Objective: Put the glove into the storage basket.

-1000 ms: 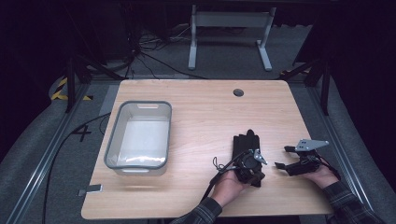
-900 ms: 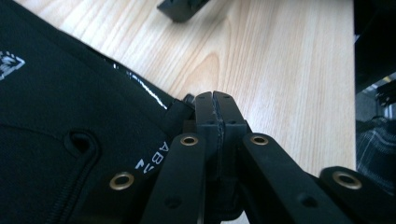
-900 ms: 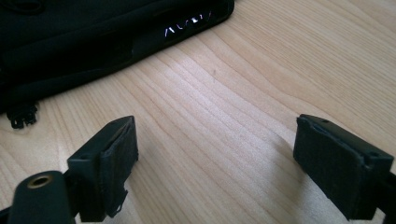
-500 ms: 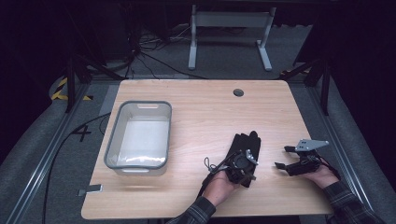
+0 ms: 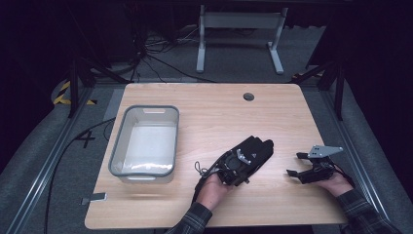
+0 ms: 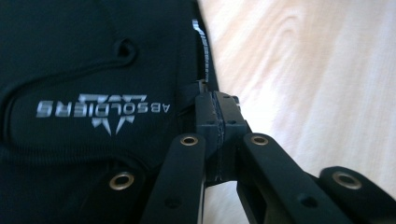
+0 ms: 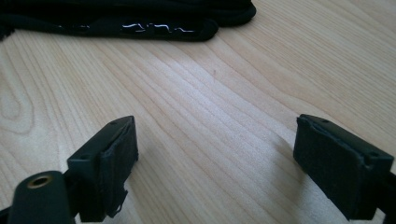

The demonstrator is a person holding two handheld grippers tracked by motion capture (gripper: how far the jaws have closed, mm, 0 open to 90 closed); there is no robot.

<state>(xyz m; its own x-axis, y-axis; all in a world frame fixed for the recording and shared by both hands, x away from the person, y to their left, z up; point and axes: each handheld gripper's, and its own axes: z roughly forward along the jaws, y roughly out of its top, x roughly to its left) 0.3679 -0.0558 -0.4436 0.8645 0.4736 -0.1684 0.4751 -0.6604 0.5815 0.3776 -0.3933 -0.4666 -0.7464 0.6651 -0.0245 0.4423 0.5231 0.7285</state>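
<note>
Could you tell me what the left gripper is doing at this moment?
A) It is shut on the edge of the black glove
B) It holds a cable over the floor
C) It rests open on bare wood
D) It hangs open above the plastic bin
A: in the left gripper view the left gripper has its jaws pressed together on the edge of the black glove, which lies on the table.

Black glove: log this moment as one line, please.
left gripper: shut on black glove edge | right gripper: open, nothing between pads | bin: apart from glove | table: wooden
</note>
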